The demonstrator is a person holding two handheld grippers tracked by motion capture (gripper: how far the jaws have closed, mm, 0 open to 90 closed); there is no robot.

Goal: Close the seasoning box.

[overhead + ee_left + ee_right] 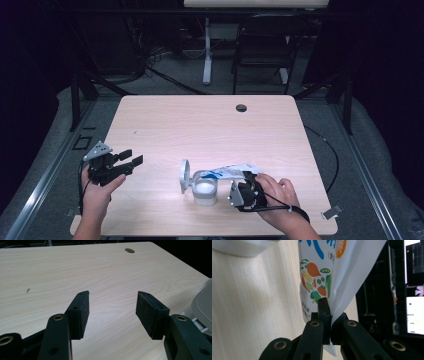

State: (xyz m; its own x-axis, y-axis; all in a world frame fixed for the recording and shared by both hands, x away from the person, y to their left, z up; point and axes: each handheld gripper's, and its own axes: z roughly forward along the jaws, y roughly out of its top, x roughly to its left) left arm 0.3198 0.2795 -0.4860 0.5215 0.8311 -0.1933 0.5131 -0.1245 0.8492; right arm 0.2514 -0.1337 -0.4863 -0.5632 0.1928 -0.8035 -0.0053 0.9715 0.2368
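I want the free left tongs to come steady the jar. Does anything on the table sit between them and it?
Nothing visible does. The left tongs hover open over bare table, and only plain wood lies between them and the jar. Its hinged lid stands open on the near side, so they would meet it first.

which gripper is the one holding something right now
The right gripper, shut on the white printed packet tipped over the white container. The left gripper sits apart at the table's left edge, jaws spread with nothing between them.
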